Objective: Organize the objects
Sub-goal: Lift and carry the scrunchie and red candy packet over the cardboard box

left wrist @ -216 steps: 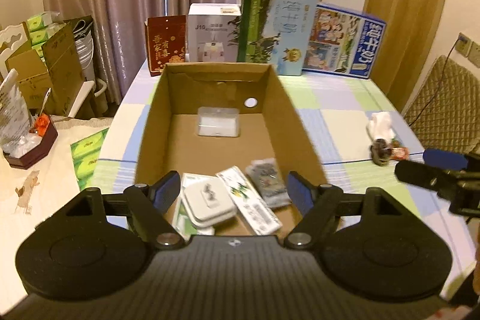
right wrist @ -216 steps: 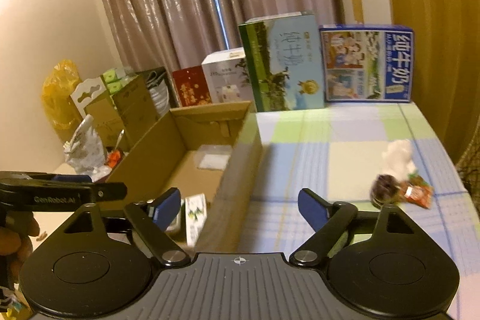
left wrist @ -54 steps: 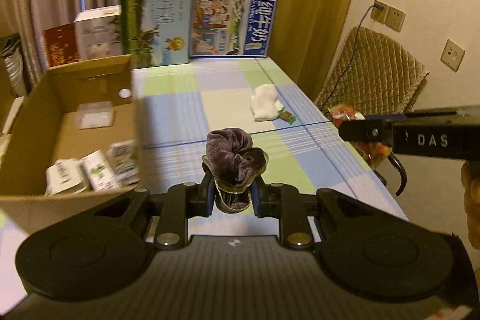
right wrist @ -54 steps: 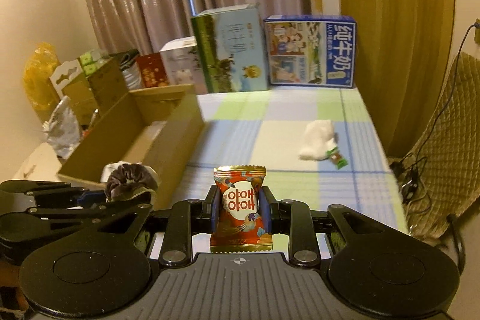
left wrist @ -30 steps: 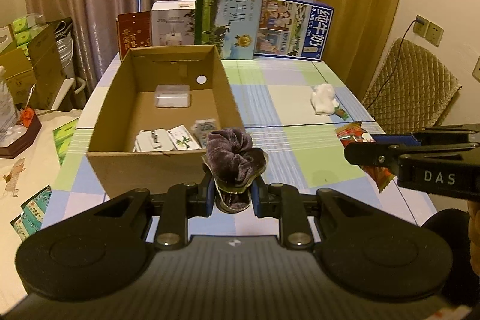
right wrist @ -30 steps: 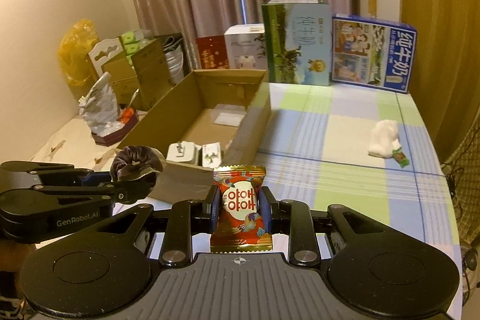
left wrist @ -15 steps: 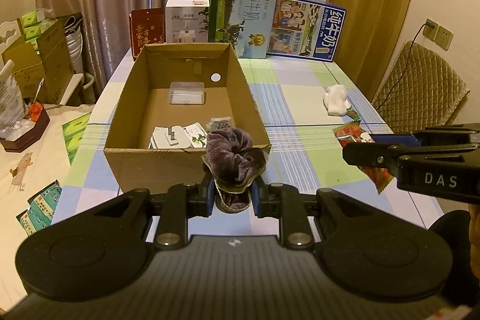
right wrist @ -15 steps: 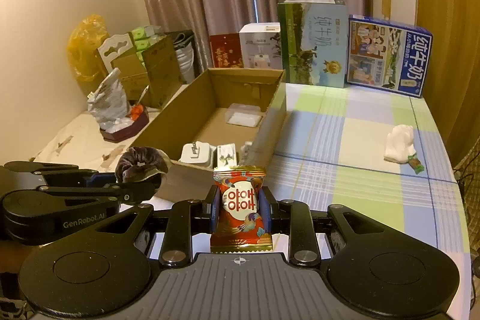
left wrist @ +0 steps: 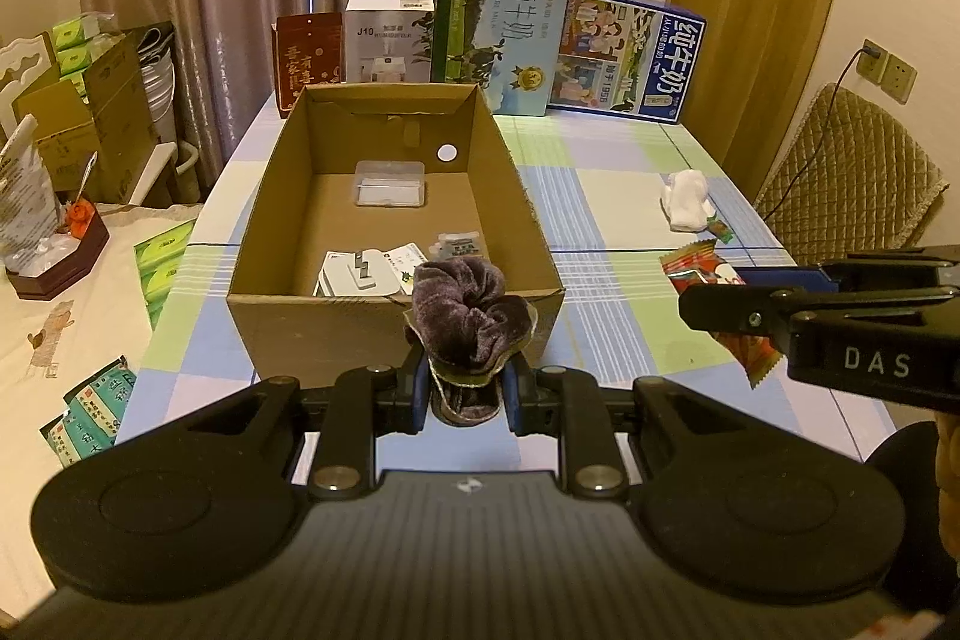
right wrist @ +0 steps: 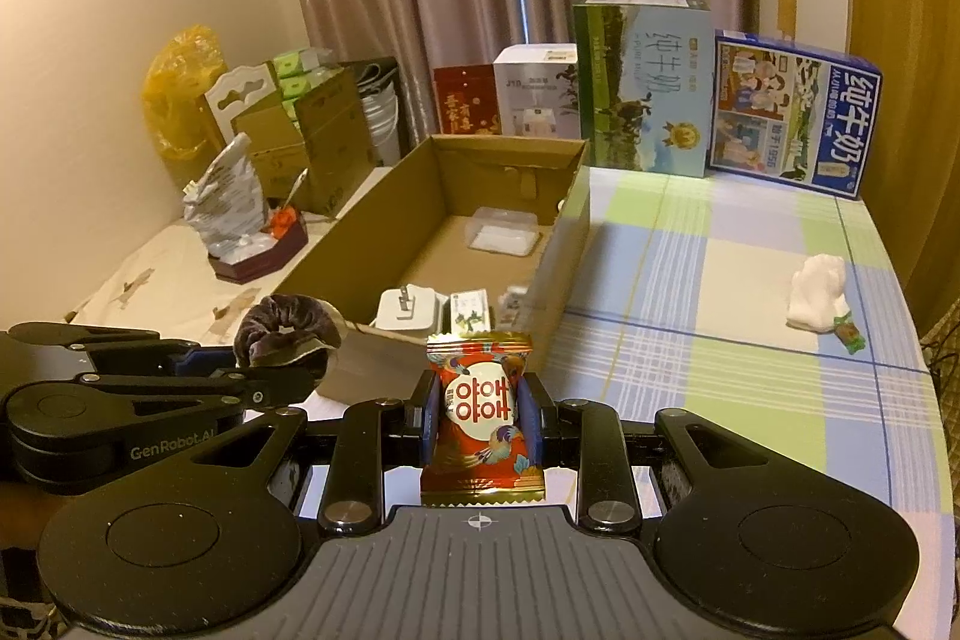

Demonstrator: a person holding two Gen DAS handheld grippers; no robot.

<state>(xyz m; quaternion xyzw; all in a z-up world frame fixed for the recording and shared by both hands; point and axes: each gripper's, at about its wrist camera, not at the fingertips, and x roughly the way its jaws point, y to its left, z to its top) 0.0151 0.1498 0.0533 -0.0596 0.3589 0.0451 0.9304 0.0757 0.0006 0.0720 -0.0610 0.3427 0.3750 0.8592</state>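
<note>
A purple velvet scrunchie [left wrist: 468,316] was clamped in the left gripper [left wrist: 465,388] and a red foil snack packet [right wrist: 480,418] in the right gripper [right wrist: 480,421], both held before the open brown cardboard box [left wrist: 396,322], apparently for dropping in.

1. The left gripper [left wrist: 463,391] is squeezed tight on a purple scrunchie [left wrist: 468,310]. Its jaws pinch it from both sides.
2. The right gripper [right wrist: 478,421] is squeezed tight on a red candy packet [right wrist: 480,415], which stands up between its jaws.
3. Both grippers are up in the air, side by side, pointing forward.
4. A bit of a hand [left wrist: 948,448] shows behind the right gripper.
</note>
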